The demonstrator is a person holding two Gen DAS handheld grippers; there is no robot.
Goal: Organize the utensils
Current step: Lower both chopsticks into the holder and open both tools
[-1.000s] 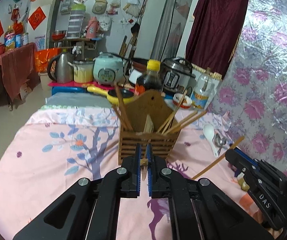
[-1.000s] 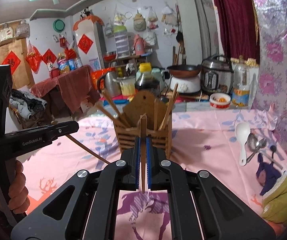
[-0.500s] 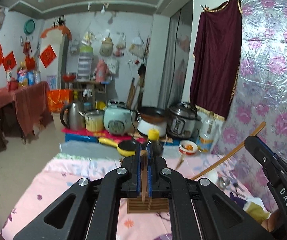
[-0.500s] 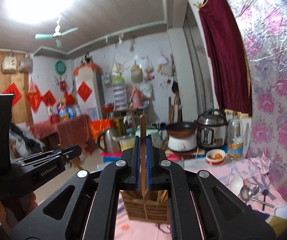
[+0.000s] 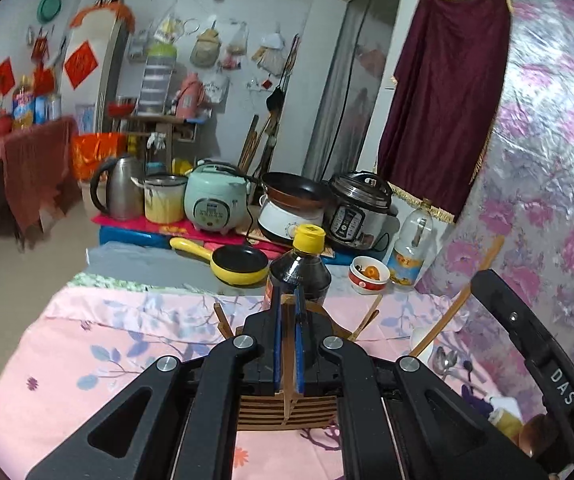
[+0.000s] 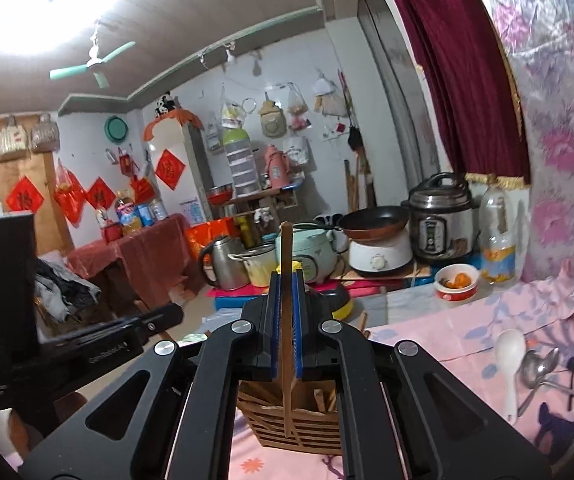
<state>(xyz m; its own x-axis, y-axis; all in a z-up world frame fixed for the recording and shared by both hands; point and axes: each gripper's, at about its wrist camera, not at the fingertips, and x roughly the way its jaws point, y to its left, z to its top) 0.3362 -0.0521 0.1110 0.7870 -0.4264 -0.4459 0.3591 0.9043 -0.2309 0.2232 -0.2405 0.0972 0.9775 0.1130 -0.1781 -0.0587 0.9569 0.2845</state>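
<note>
We hold one chopstick in each gripper, and both sets of jaws are pressed together on the wood. The left gripper (image 5: 287,344) pinches a chopstick (image 5: 288,360) near its lower end; the right gripper (image 6: 285,320) pinches its own chopstick (image 6: 285,300) closer to the middle. Both hang over the wooden holder (image 6: 299,424), which stands on the pink floral counter (image 5: 107,344) and already carries several sticks leaning at odd angles.

Our main worry is the drop. If we release while a tip sits over the holder's rim or a slat rather than the open compartment, we judge the stick would glance off and fall onto the cloth. The leaning sticks inside could also block or deflect an incoming tip. With the two grippers so near each other, they may knock together. A thin stick pinched at one spot could also pivot.

In each wrist view the stick's long axis runs roughly upright, crossing the jaws, lower tip pointing down toward the holder. The spoons (image 6: 527,368) lie apart to the right.
</note>
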